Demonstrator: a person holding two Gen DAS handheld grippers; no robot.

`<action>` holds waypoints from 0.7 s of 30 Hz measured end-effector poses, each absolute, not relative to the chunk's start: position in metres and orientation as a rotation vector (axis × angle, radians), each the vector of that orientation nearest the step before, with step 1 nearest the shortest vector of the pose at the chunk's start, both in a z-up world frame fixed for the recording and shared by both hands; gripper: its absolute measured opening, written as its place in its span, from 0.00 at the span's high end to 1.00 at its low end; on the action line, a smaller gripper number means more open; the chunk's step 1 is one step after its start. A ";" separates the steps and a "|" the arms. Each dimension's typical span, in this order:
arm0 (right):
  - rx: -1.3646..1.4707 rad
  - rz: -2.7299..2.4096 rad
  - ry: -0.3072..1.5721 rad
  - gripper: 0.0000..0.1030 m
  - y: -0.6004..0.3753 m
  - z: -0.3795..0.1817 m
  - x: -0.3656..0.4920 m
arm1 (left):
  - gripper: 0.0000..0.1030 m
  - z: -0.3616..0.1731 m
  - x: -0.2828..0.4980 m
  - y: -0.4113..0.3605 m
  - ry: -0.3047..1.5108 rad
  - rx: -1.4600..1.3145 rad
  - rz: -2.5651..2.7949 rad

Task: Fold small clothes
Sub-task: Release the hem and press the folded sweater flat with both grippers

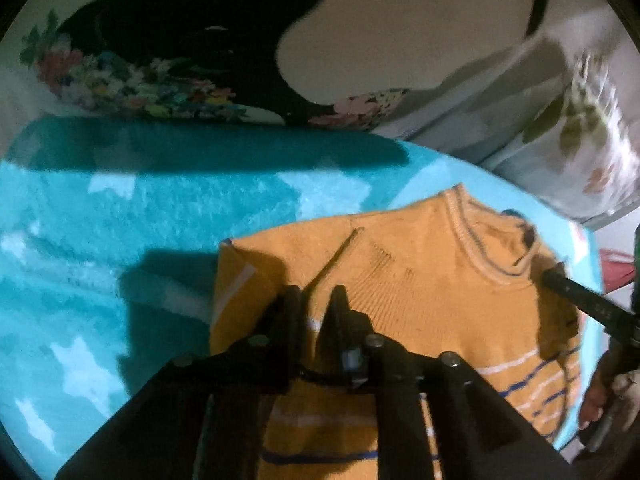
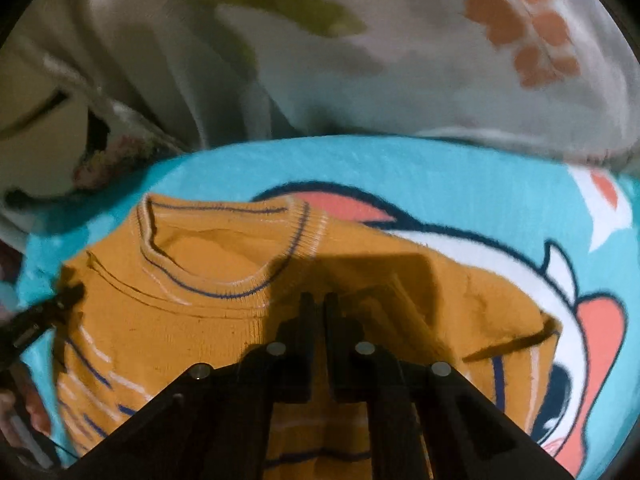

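While the mustard-yellow sweater point(image 1: 400, 280) lies spread on a turquoise blanket point(image 1: 120, 220), both claws hang over it, pointing steeply down. The left claw point(image 1: 316, 292) stands slightly spread above the sweater's chest, nothing pinched between its tips; a folded sleeve edge lies just to its left. The right claw point(image 2: 319, 300) is pressed together, gripping nothing, with the striped neckline point(image 2: 224, 256) just ahead and left of it. In the right wrist view, the left claw's tip sits at the sweater's far-left shoulder. A floral pillow point(image 2: 400, 80) lies beyond the blanket.
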State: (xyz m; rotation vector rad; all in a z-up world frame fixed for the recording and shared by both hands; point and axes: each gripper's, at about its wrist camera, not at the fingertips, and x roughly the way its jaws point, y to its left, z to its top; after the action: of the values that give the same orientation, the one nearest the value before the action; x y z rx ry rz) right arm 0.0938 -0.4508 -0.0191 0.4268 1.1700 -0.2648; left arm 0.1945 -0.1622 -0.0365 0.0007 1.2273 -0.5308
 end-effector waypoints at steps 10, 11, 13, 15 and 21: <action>0.545 -0.367 1.050 0.59 -0.497 0.020 -0.021 | 0.48 -0.005 0.157 -0.109 1.167 -0.071 -0.449; 0.544 -0.378 1.054 0.56 -0.498 0.016 -0.031 | 0.48 -0.006 0.153 -0.105 1.169 -0.080 -0.445; 0.539 -0.380 1.067 0.55 -0.496 0.010 -0.050 | 0.47 -0.009 0.138 -0.096 1.178 -0.094 -0.416; 0.556 -0.353 1.108 0.53 -0.492 -0.005 -0.069 | 0.47 -0.008 0.121 -0.086 1.184 -0.093 -0.385; 0.542 -0.256 1.137 0.86 -0.482 -0.031 -0.078 | 0.42 -0.007 0.064 -0.059 1.208 -0.135 -0.278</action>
State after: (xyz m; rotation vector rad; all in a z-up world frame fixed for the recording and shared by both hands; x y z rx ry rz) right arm -0.0776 -0.4817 -0.0313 0.5416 1.1369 -0.2557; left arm 0.0636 -0.0591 -0.0069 -0.1350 1.2082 -0.2781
